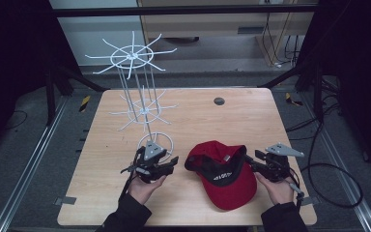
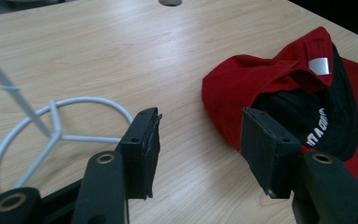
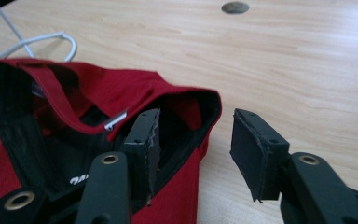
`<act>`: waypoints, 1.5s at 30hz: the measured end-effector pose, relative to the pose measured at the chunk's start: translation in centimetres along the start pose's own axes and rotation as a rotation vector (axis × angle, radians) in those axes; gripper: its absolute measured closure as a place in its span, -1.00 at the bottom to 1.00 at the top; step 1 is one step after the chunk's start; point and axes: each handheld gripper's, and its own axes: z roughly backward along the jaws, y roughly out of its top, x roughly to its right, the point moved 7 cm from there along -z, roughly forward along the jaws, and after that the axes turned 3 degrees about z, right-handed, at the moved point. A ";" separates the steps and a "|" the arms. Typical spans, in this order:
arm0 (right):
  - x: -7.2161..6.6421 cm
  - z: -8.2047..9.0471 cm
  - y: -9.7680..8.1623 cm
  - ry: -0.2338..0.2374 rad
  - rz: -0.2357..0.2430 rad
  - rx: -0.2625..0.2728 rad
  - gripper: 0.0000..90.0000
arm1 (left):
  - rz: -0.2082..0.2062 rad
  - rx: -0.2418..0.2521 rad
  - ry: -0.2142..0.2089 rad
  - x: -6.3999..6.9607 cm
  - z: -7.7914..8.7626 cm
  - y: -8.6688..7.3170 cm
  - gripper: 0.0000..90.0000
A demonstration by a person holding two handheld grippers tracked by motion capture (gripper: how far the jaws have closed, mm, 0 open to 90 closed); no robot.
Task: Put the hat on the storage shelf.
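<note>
Hands are sitting at the near table (image 1: 101, 203) edge, one gripper each. Left gripper (image 1: 173, 161) is resting just left of the red cap (image 1: 222, 171), jaws spread, nothing between them. Right gripper (image 1: 249, 160) is sitting at the cap's right edge, jaws also spread; one jaw is overlapping the cap's rim in its own view, contact unclear. Cap is lying upside down, front centre-right. White wire rack (image 1: 140, 96) is standing behind the left gripper.
</note>
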 end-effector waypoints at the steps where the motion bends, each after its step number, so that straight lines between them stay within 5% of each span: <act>1: 0.0 0.0 0.0 0.000 0.000 0.000 0.16 | -0.008 -0.007 -0.001 0.2 -0.3 0.0 0.05; 12: -0.4 -1.5 -1.2 0.025 0.018 -0.055 0.12 | -0.071 -0.076 -0.006 2.0 -3.6 -0.9 0.14; 26: -0.2 -3.3 -2.5 0.045 0.009 -0.132 0.12 | -0.037 -0.172 -0.037 2.4 -6.3 -2.1 0.71; 33: -0.6 -4.1 -3.1 0.077 -0.009 -0.182 0.36 | -0.019 -0.182 -0.054 2.5 -6.9 -2.4 0.89; 40: -0.5 -3.8 -2.7 0.087 -0.054 -0.176 0.57 | -0.003 -0.163 -0.042 2.6 -7.3 -2.4 0.89; 45: -1.0 -2.4 -0.9 0.097 -0.046 -0.072 0.74 | 0.014 -0.166 -0.041 2.5 -7.8 -2.5 0.89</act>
